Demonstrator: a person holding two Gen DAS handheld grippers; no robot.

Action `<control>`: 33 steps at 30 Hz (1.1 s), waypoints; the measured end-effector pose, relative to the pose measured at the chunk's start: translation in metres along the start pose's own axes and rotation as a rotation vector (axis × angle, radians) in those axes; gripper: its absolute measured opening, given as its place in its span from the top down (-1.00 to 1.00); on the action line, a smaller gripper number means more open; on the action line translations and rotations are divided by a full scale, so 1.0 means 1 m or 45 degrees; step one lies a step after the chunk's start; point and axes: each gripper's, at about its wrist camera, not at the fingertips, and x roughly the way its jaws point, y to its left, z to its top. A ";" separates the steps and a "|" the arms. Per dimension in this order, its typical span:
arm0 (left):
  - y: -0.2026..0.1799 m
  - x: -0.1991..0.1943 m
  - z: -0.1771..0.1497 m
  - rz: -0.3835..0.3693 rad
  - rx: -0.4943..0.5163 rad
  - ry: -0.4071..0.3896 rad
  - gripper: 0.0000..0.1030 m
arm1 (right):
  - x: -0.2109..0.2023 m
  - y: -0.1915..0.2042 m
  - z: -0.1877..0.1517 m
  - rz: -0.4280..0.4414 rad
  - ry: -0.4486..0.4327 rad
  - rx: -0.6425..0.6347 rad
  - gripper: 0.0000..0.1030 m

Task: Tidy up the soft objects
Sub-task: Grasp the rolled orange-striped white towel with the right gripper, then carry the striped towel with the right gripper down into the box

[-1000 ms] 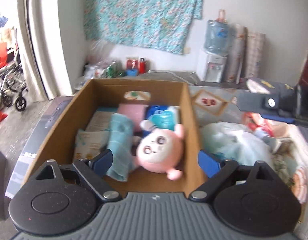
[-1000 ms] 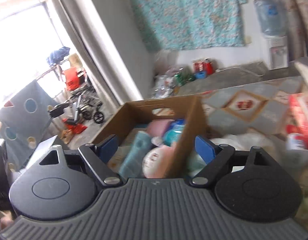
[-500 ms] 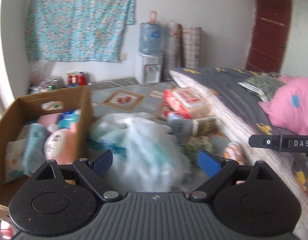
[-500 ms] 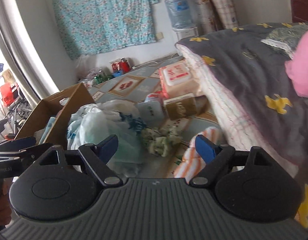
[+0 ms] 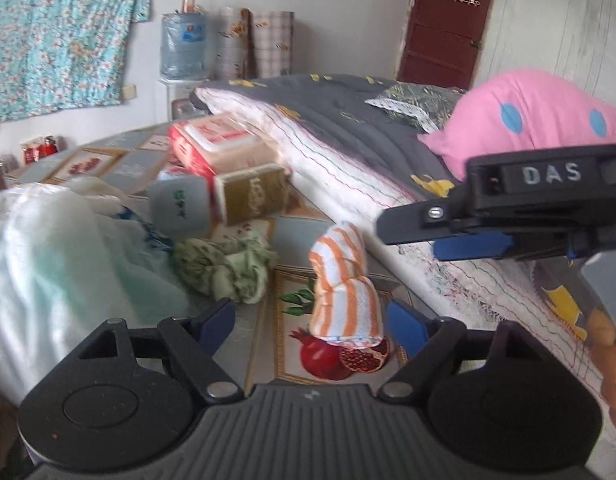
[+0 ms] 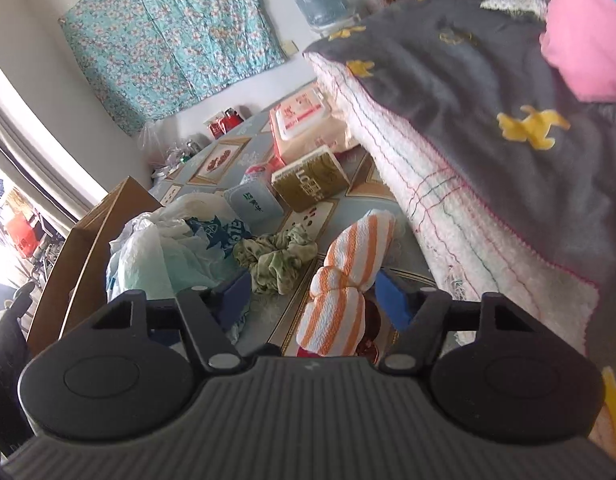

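Note:
A rolled orange-and-white striped towel (image 5: 344, 284) lies on the patterned floor mat beside the bed. My left gripper (image 5: 312, 322) hangs low over its near end. Its jaws are closing, the towel sits between them, and neither pad touches it. My right gripper (image 6: 313, 294) straddles the same towel (image 6: 344, 280) from another side. Its jaws are closing too, with a gap on both sides. In the left wrist view the right gripper (image 5: 408, 228) reaches in from the right, its tip by the towel's far end. A crumpled green cloth (image 5: 224, 268) lies to the left of the towel.
A white plastic bag (image 5: 48, 248) bulges at the left, with the cardboard box (image 6: 88, 248) behind it. A red-white tissue pack (image 5: 220, 144), a gold box (image 5: 254, 196) and a grey pack (image 5: 180, 208) lie beyond. The bed edge (image 5: 348, 152) with a pink pillow (image 5: 528, 116) runs along the right.
Both views have swung right, away from the cardboard box with the pink plush, and sunk toward the striped towel. Both pairs of jaws stand narrower than before.

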 end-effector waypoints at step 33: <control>-0.013 0.009 -0.004 -0.054 0.140 0.059 0.25 | 0.036 0.005 0.003 0.069 0.035 0.093 0.12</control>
